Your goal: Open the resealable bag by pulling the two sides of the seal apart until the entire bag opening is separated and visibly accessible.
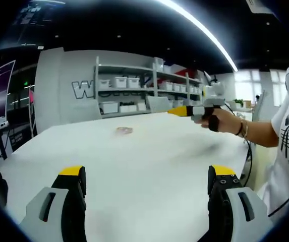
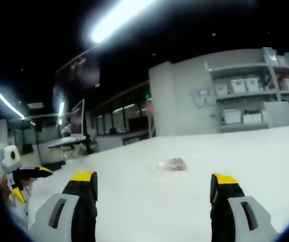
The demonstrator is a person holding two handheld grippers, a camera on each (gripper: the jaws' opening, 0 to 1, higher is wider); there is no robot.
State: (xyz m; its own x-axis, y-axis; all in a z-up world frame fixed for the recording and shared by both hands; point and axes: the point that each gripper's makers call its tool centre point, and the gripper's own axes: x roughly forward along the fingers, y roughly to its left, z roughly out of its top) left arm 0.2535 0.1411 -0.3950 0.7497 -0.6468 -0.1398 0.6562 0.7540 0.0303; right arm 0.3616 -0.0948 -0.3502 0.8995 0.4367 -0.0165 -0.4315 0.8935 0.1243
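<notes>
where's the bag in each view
Left gripper view: the bag lies small on the white table, above and left of centre, far ahead of the open jaws.
Right gripper view: the bag lies on the table right of centre, above the gap between the open jaws.
Shared landmark: the shelves with white bins.

A wide white table (image 1: 149,166) stretches toward a grey wall with shelving (image 1: 149,88) stacked with white storage bins (image 2: 232,116), a long ceiling light strip (image 1: 205,35) glows overhead, and a monitor (image 2: 77,118) stands on a desk beyond.
</notes>
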